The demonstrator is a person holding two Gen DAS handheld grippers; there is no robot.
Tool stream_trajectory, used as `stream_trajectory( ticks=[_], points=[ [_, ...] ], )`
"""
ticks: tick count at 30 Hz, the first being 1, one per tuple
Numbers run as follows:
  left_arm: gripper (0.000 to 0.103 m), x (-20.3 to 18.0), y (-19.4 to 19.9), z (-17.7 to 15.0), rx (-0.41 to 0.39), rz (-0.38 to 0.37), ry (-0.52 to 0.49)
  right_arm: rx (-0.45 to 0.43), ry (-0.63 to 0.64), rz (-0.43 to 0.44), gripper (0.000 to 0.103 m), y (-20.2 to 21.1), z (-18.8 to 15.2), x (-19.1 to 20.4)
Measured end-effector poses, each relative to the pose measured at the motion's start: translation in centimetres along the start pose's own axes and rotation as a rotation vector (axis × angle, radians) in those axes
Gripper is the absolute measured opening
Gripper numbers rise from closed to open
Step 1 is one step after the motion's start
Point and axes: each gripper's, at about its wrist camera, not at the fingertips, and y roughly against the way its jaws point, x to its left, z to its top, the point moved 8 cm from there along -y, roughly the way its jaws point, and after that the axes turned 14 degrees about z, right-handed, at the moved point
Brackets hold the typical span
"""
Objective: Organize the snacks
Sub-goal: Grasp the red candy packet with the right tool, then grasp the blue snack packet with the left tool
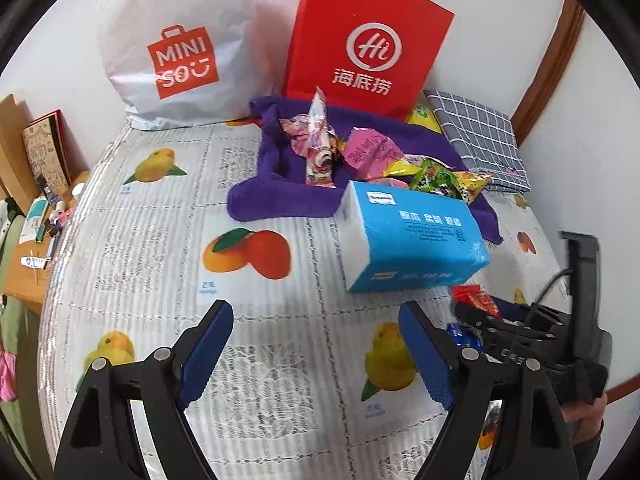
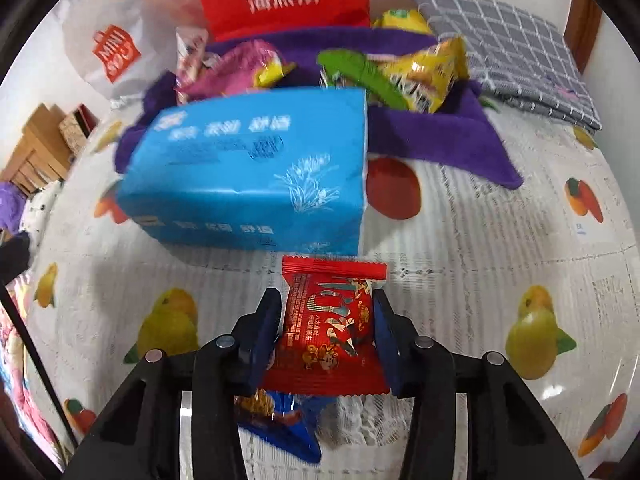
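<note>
My right gripper (image 2: 326, 320) is shut on a red snack packet (image 2: 330, 324) and holds it over the fruit-print tablecloth, just in front of a blue tissue pack (image 2: 256, 176). A blue snack packet (image 2: 280, 424) lies under it. Several snack packets (image 2: 416, 70) lie on a purple towel (image 2: 436, 136) behind the tissue pack. My left gripper (image 1: 316, 344) is open and empty over the cloth. It sees the tissue pack (image 1: 412, 240), the snack pile (image 1: 360, 152) on the purple towel (image 1: 272, 196), and the right gripper (image 1: 516, 332) with the red packet (image 1: 476, 298) at the right.
A white Miniso bag (image 1: 176, 48) and a red paper bag (image 1: 364, 40) stand at the back by the wall. A folded grey checked cloth (image 1: 480, 136) lies at the back right. A wooden side table with clutter (image 1: 36, 208) stands off the left edge.
</note>
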Motion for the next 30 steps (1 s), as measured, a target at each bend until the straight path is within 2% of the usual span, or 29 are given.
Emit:
stream_trajectory(
  ticks=[3,6,11,19,23,27,30],
  points=[
    [0.084,-1.1,-0.3,-0.3,0.010,-0.008,-0.014,-0.058,0.017,0.018,0.045,2.1,0.0,-0.1],
    [0.084,-2.6,-0.8,-1.0,0.028,-0.020,-0.039,-0.102,0.006,0.002,0.045,3.8,-0.4,-1.7],
    [0.084,-4.7,-2.6,-3.3,0.082,-0.049,-0.081,-0.127,-0.025,-0.085,0.045,4.8,-2.0,-6.3],
    [0.084,-8.8,-4.5,-6.6,0.183,-0.192,-0.105,-0.174,-0.079,-0.088,0.045,5.8,-4.3,-11.3],
    [0.084,-10.5,-4.7,-7.0,0.160,-0.186,-0.137,-0.197,-0.073,-0.079,0.045,5.6,-4.8,-12.3],
    [0.084,-12.1,-4.6,-6.8,0.174,-0.233,-0.135,-0.221,-0.048,-0.063,0.045,5.6,-5.0,-12.5],
    [0.090,-13.8,-4.6,-6.7,0.178,-0.255,-0.157,-0.223,-0.017,-0.080,0.045,5.4,-5.0,-12.7]
  ],
)
